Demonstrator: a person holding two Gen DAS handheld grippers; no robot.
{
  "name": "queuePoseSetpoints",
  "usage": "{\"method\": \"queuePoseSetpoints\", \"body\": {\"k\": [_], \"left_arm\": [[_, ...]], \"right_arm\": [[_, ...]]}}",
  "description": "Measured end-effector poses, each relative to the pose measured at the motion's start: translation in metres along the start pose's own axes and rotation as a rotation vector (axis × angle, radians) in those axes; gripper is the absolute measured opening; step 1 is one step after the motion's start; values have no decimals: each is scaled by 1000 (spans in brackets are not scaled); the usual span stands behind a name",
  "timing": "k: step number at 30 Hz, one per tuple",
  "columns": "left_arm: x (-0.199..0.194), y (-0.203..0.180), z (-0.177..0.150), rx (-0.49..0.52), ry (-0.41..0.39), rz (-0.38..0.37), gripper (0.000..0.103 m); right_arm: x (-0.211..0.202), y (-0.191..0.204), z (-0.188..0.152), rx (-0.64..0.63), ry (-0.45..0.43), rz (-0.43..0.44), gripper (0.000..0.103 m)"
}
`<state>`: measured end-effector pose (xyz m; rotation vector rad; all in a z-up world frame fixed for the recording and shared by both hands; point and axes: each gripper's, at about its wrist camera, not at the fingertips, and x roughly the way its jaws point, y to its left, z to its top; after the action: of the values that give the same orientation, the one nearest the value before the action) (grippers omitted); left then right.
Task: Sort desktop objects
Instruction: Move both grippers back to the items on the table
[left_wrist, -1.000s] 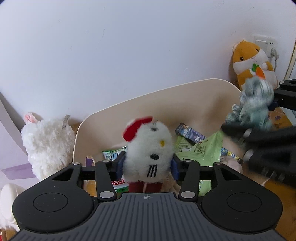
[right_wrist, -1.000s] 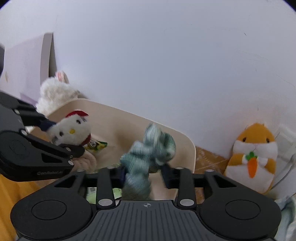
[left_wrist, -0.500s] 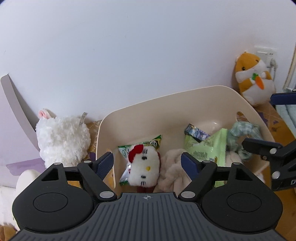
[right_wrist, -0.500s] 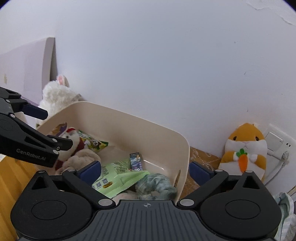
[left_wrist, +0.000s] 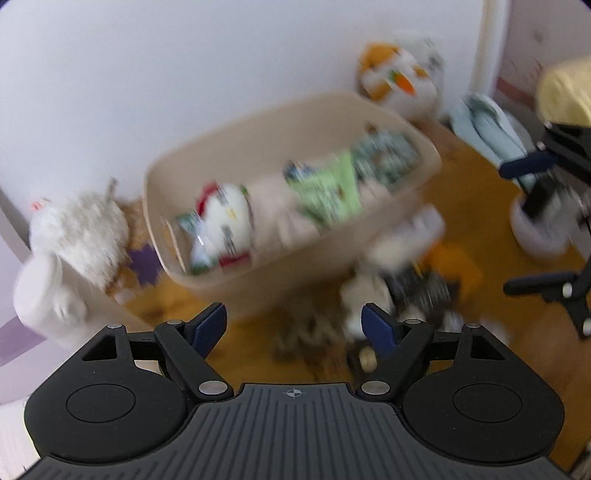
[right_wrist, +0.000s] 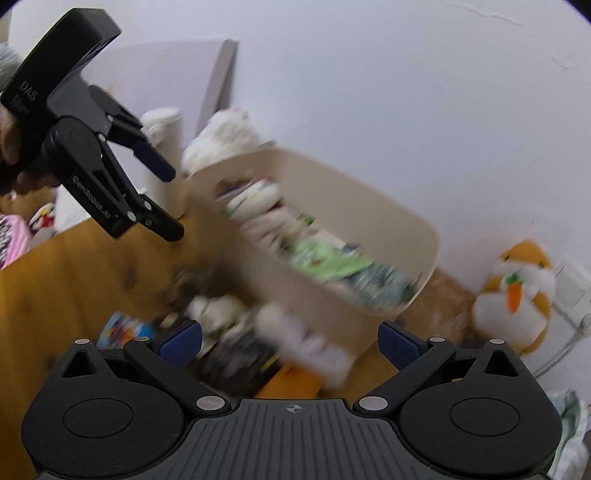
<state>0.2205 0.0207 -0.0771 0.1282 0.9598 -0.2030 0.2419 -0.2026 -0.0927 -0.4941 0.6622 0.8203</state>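
Beige plastic bin (left_wrist: 388, 110), smooth and rounded, is seen already stuffed with plush and crinkly packets. Leftover clutter (left_wrist: 406, 280), soft and blurry, is found on the wooden desk (left_wrist: 517, 350) just ahead of the left gripper (left_wrist: 293, 326). Right gripper (right_wrist: 290, 341) is nearly as close. Both are spread wide, nothing held.

The left hand-held gripper (left_wrist: 294, 326) stands wide open with nothing between its blue pads, above the wooden tabletop (left_wrist: 491, 325). Ahead of it sits a beige bin (left_wrist: 258, 280) holding a white plush with a red bow (left_wrist: 225, 218) and a green packet (left_wrist: 325, 195). Blurred clutter (left_wrist: 402, 280) lies ahead to its right.
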Motion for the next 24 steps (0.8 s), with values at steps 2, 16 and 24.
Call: {"method": "queuePoseSetpoints", "body": {"k": [2, 16, 24], "left_arm": [[3, -6, -17, 34, 28, -20, 82], [39, -24, -71, 51, 186, -108, 82], [54, -25, -72, 86, 186, -93, 81]], "right_arm": [[-2, 9, -16, 20, 22, 35, 103], [23, 75, -62, -159, 221, 215, 103], [49, 80, -77, -279, 275, 295, 103]]}}
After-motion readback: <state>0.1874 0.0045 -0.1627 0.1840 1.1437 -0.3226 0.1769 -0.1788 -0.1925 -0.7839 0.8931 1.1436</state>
